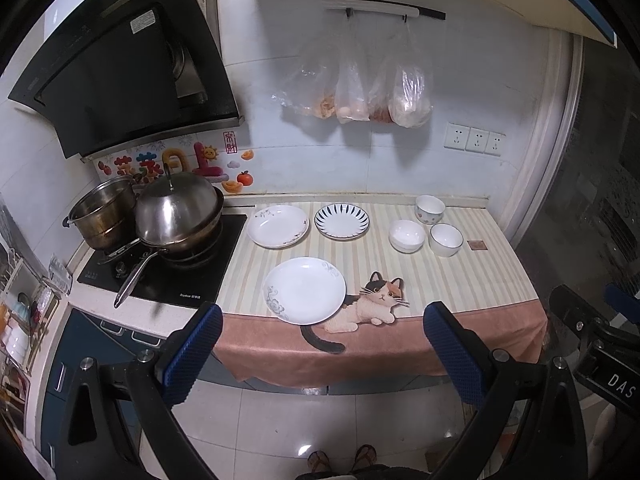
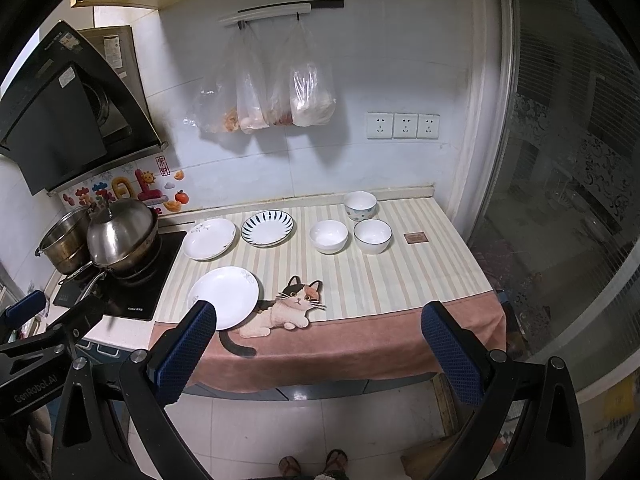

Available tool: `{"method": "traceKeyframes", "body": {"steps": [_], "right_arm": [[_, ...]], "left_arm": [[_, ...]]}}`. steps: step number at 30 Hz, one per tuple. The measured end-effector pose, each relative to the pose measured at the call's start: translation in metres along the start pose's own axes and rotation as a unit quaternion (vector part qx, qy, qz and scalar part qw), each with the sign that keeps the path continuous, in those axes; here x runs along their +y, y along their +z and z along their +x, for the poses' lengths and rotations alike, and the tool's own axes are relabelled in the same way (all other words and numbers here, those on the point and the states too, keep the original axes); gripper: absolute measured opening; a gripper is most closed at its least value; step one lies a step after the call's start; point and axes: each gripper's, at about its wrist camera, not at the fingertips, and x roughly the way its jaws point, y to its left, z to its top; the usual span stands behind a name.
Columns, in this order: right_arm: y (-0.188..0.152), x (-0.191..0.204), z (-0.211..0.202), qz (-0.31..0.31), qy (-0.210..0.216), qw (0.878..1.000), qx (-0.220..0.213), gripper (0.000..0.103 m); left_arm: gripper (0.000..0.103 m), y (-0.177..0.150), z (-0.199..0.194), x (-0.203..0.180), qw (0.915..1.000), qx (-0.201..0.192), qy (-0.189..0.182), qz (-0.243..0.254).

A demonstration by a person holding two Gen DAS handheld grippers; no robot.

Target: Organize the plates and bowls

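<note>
i hold both grippers, left gripper [image 1: 323, 354] and right gripper [image 2: 319, 352], fingers apart, short of the tabletop [image 2: 400, 280] with three plates and three bowls.

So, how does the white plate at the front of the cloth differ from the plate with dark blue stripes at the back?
The front white plate is plain in the middle, with small grey-blue flourishes at its rim; the blue-striped plate has dark radiating strokes all around its rim. The front plate looks larger, though it is nearer the camera. It partly overlaps the printed cat; the striped plate lies near the wall. Both are round, empty and flat on the striped cloth.
</note>
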Motion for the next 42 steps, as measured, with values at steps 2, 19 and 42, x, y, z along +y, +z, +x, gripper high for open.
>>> {"method": "traceKeyframes", "body": {"steps": [2, 19, 42], "right_arm": [[0.002, 0.001, 0.001, 0.000, -0.001, 1.000, -0.001, 0.103], [0.013, -0.005, 0.000, 0.002, -0.003, 1.000, -0.008, 0.103], [0.023, -0.009, 0.008, 0.003, 0.002, 1.000, -0.009, 0.103]], "left_arm": [[0.103, 0.000, -0.001, 0.001, 1.0000, 0.000, 0.000, -0.001], [0.103, 0.013, -0.003, 0.003, 1.0000, -0.004, -0.001, -0.001], [0.103, 0.022, 0.003, 0.001, 1.0000, -0.006, 0.002, -0.006]]}}
